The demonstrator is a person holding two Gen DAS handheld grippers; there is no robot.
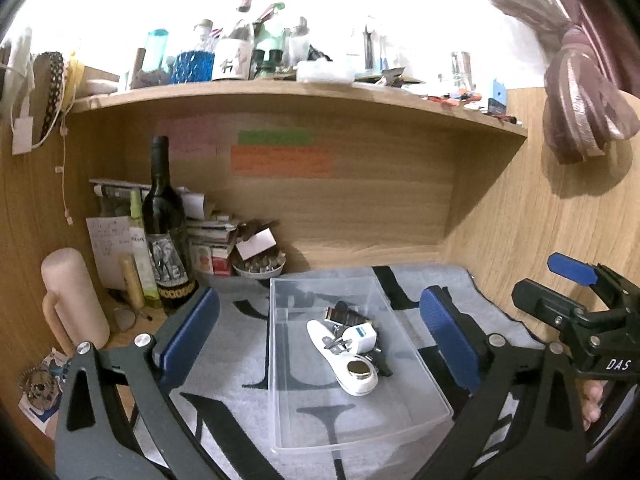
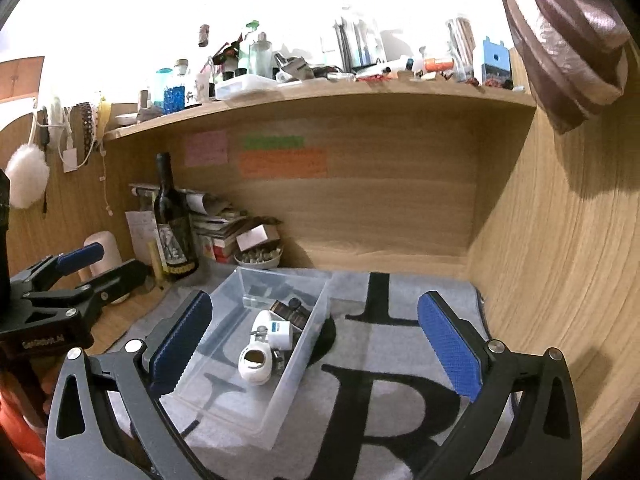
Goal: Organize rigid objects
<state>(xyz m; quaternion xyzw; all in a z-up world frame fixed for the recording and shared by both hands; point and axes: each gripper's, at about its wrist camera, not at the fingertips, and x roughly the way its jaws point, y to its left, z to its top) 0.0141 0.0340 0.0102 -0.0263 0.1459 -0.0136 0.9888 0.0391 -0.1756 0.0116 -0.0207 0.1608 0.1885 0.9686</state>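
I have both grippers spread wide with nothing between their blue pads. In the left wrist view my left gripper (image 1: pixel 320 332) frames the clear plastic bin (image 1: pixel 280 360) at the lower centre of the frame; the bin sits on a grey towel with black lettering (image 1: pixel 224 368), and the pads stand apart from its walls. Inside the bin, toward its far half, lies a small heap: a long white device (image 1: pixel 340 356) with a round metallic end, a little white box with a blue label (image 1: pixel 362 336) on top of it, and some dark pieces (image 1: pixel 340 312) behind. My right gripper (image 2: pixel 316 340) shows the same bin (image 2: pixel 296 360) at lower centre-left, lying on a slant in the right wrist view, and bare towel under its right pad. A dark wine bottle (image 1: pixel 164 232) stands at the left of the frame beside stacked papers (image 1: pixel 208 228), under a cluttered wooden shelf (image 1: pixel 280 92).
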